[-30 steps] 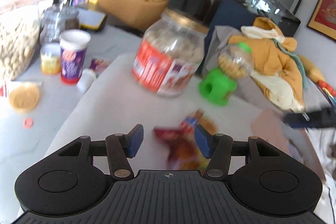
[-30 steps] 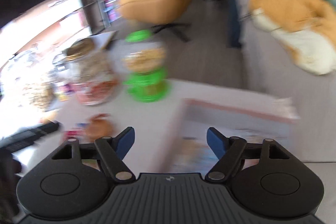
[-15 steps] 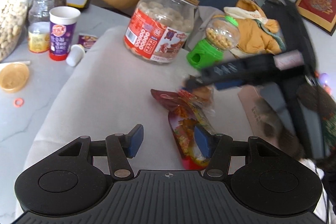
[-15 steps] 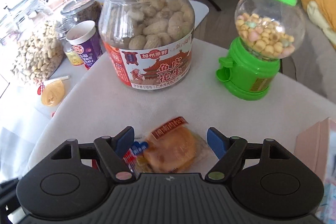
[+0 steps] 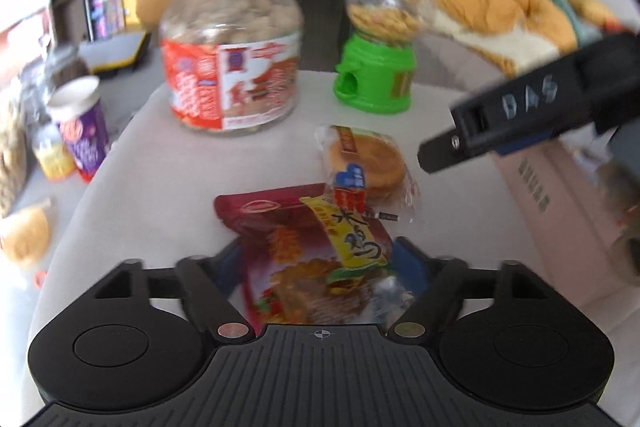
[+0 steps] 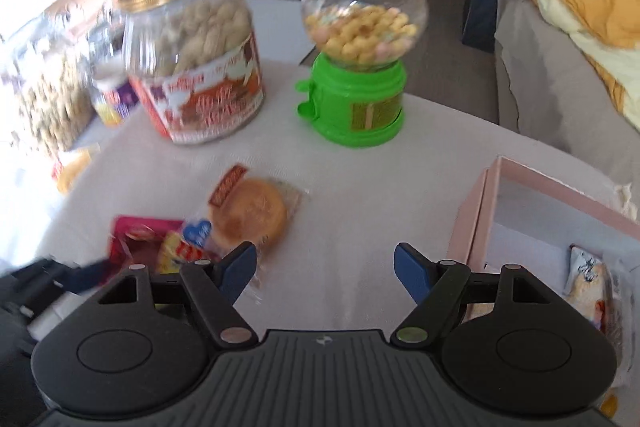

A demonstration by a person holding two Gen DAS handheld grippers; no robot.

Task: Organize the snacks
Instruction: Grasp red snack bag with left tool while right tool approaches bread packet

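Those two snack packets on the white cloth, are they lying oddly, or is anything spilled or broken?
Nothing looks spilled or broken. The only untidy spot: the round cake packet lies with its lower end overlapping the red snack bag, which sits between the left gripper's open fingers. The peanut jar and green candy dispenser stand upright.

Each tool [image 5: 320, 263] [image 6: 324, 267] is matte black: ribbed centre plate, two round side housings, angled arms with metal pivot screws, blue fingertips [image 6: 412, 269].
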